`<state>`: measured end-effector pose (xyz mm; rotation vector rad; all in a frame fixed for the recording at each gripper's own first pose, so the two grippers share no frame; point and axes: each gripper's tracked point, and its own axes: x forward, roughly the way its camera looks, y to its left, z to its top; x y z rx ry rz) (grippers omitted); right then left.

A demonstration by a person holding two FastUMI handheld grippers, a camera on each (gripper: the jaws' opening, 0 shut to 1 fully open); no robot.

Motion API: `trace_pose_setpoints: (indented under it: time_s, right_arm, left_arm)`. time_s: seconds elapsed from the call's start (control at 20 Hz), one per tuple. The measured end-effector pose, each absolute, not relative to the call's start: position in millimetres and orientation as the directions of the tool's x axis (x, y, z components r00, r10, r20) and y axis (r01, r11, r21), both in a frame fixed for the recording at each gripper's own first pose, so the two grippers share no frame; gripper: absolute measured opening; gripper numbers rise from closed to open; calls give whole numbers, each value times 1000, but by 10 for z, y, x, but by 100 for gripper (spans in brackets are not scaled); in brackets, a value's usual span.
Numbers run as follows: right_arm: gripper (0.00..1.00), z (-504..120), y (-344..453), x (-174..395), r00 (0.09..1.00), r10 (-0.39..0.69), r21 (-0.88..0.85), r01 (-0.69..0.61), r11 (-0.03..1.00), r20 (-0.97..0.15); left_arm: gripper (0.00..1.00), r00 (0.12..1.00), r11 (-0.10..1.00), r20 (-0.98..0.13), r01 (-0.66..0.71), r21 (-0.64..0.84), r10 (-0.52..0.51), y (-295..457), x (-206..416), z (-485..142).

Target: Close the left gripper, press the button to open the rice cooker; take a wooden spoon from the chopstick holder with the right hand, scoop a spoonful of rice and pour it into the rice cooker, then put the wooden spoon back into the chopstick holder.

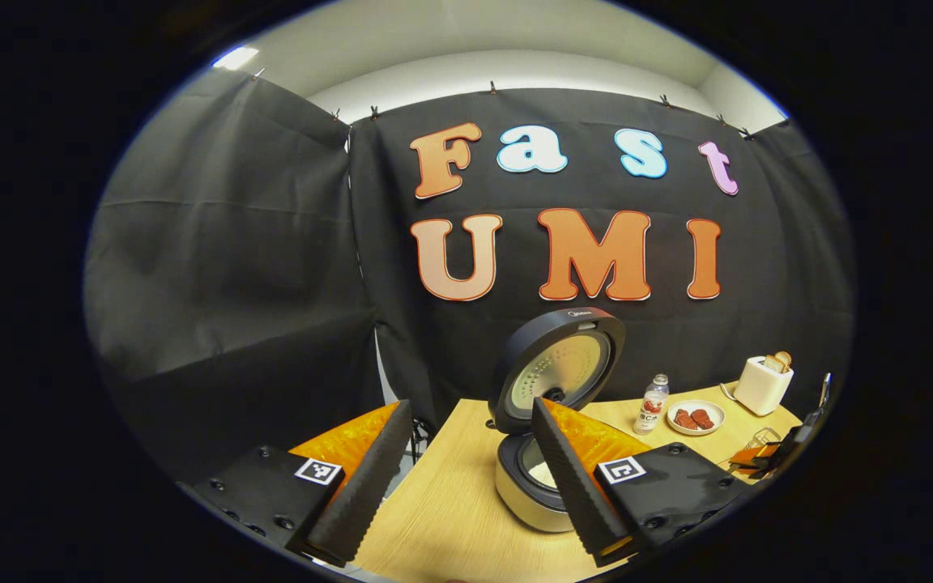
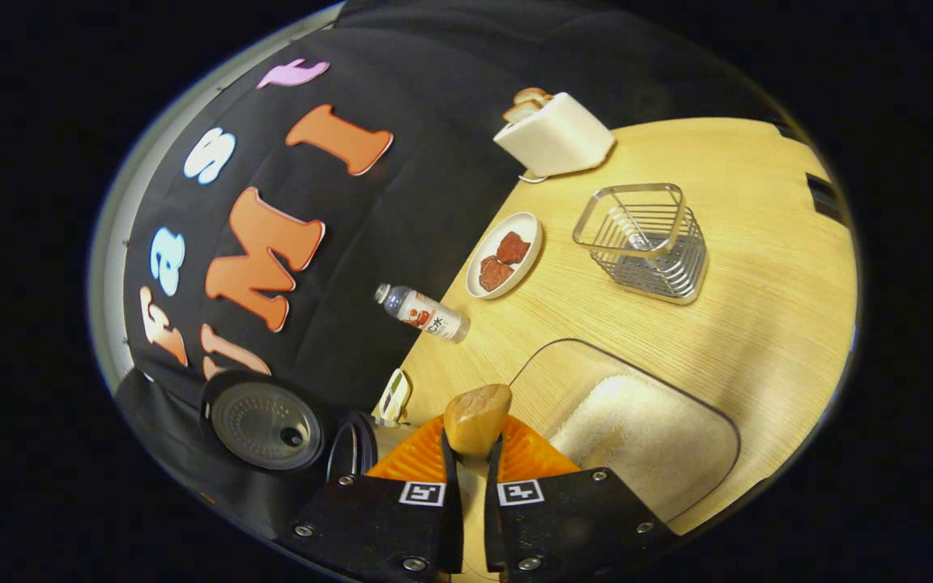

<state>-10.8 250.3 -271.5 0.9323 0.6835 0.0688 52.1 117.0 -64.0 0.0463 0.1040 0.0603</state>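
Left gripper view: left tongs (image 1: 466, 478), fingers spread wide apart, nothing between them, above the wooden table (image 1: 442, 518); rice cooker (image 1: 543, 453) just beyond, lid raised upright, pot open; bottle (image 1: 651, 405), plate of red pieces (image 1: 695, 417) and white toaster (image 1: 762, 385) further right. Right gripper view: open rice cooker lid at lower left; right tongs (image 2: 470, 461) clamped on the wooden spoon (image 2: 476, 421); clear tray of rice (image 2: 645, 433) just right of the spoon; wire chopstick holder (image 2: 643, 241) upright behind the tray.
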Motion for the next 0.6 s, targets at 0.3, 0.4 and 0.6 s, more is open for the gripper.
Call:
trace_pose_setpoints:
  time_s: [0.3, 0.4, 0.6]
  right_arm:
    - [10, -2579, 2077, -64, 781, 327, 805, 347, 481, -532]
    - [9, -2497, 1981, -61, 771, 343, 815, 366, 449, -536]
    - [9, -2293, 1865, -4, 765, 354, 818, 374, 437, -539]
  left_arm:
    - [97, 992, 996, -98, -79, 45, 83, 1103, 509, -554]
    - [97, 992, 995, -88, -89, 52, 93, 1078, 488, -498]
    - [98, 991, 994, -83, -98, 46, 102, 945, 444, -421]
